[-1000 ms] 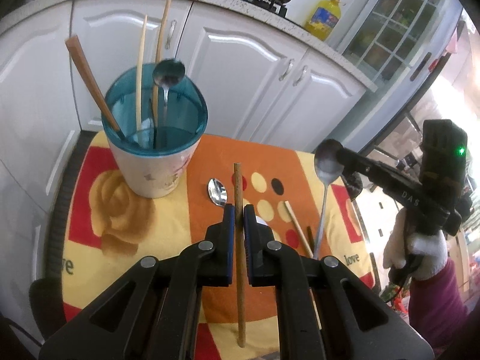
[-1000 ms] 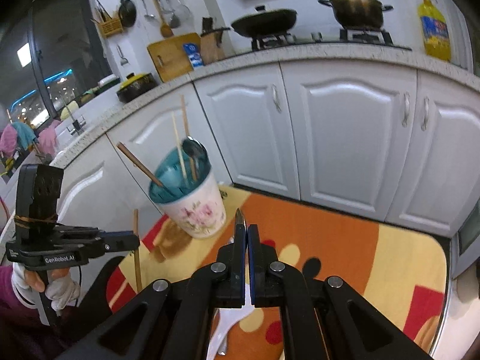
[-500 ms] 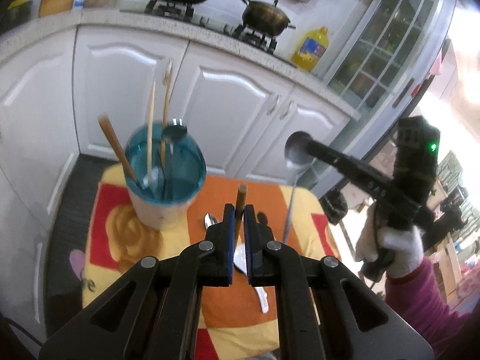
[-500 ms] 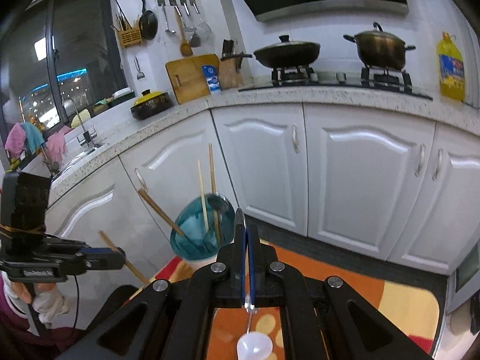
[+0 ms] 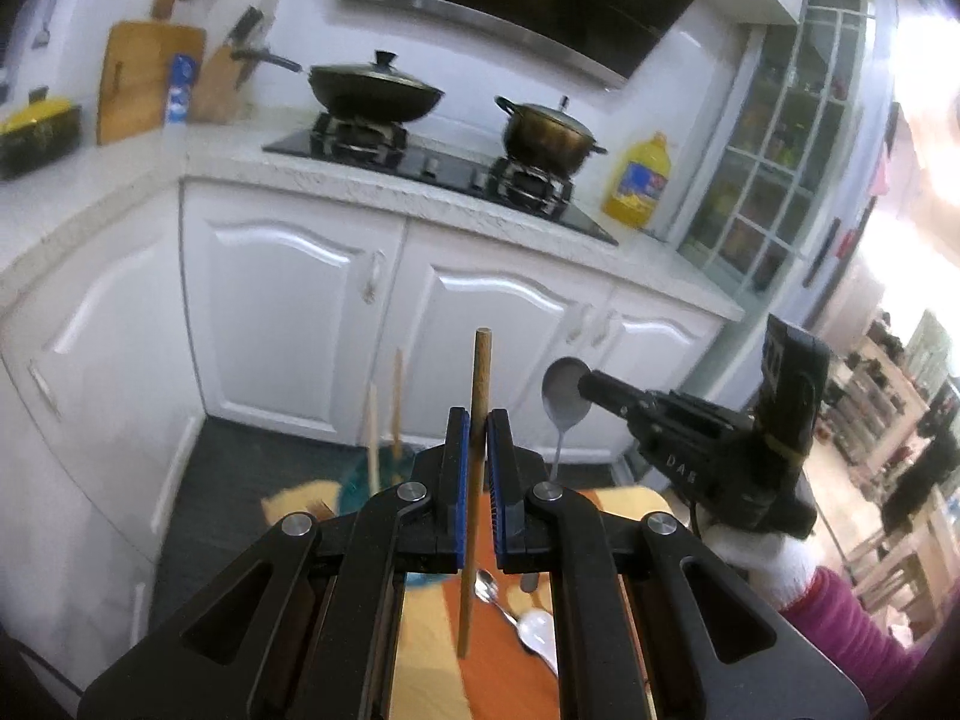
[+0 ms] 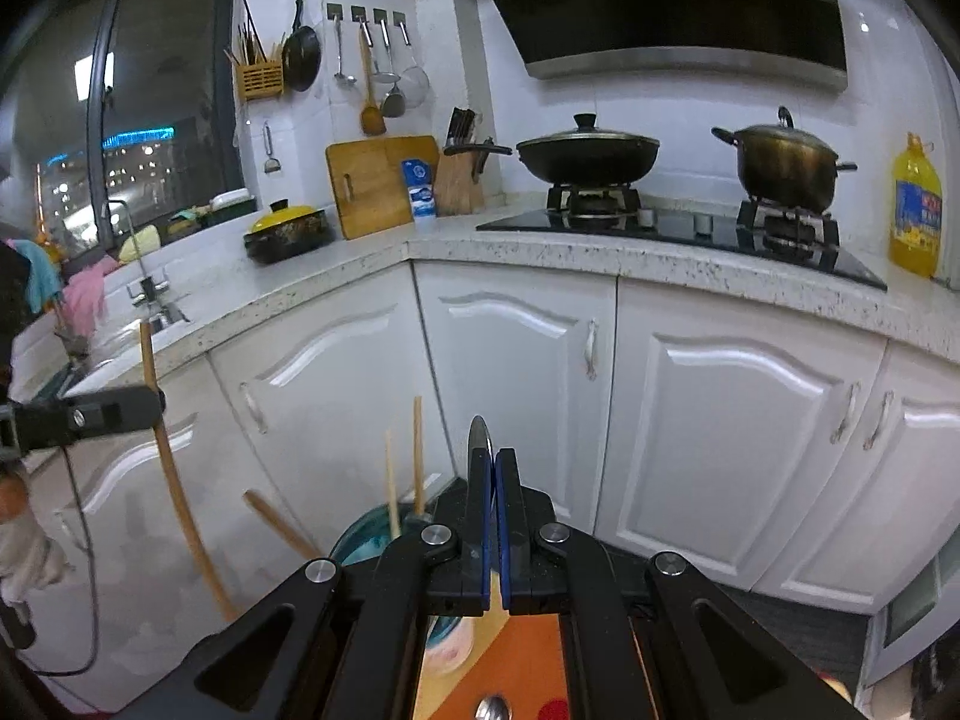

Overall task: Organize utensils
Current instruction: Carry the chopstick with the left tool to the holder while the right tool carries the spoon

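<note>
A brown wooden chopstick (image 5: 474, 492), upright, stands clamped in the left gripper (image 5: 478, 468), while a silver metal spoon (image 5: 564, 402) hangs bowl-up, pinched in the right gripper (image 6: 493, 516). Their likely destination, the teal-rimmed floral utensil cup (image 6: 372, 540), sits low ahead between both grippers, mostly hidden. Its leaning pale chopsticks (image 6: 403, 468) crowd the mouth; more spoons (image 5: 522, 618) lie on the orange mat (image 5: 432, 660).
</note>
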Action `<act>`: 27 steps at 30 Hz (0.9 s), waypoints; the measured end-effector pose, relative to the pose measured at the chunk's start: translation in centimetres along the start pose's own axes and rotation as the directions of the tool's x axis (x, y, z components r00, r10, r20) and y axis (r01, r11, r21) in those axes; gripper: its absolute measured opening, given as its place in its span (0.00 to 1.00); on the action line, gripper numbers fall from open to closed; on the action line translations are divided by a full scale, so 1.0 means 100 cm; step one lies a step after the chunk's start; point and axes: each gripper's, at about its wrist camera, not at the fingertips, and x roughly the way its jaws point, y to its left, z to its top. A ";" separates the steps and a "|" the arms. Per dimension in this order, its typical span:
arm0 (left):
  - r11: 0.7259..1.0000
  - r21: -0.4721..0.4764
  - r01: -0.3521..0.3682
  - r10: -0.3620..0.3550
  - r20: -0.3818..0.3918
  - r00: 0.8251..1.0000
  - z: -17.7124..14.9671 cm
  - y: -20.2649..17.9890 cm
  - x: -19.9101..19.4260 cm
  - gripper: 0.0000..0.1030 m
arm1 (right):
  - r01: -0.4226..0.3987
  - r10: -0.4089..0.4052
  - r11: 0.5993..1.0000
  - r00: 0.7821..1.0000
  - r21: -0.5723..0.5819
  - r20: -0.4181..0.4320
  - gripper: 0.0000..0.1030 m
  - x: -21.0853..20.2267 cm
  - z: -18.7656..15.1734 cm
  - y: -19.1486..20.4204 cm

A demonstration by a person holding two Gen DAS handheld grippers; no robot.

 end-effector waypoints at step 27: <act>0.994 -0.024 -0.111 0.110 -0.049 0.993 0.001 0.043 0.067 0.04 | 0.017 -0.021 0.999 0.996 -0.046 -0.081 0.01 0.098 -0.026 0.007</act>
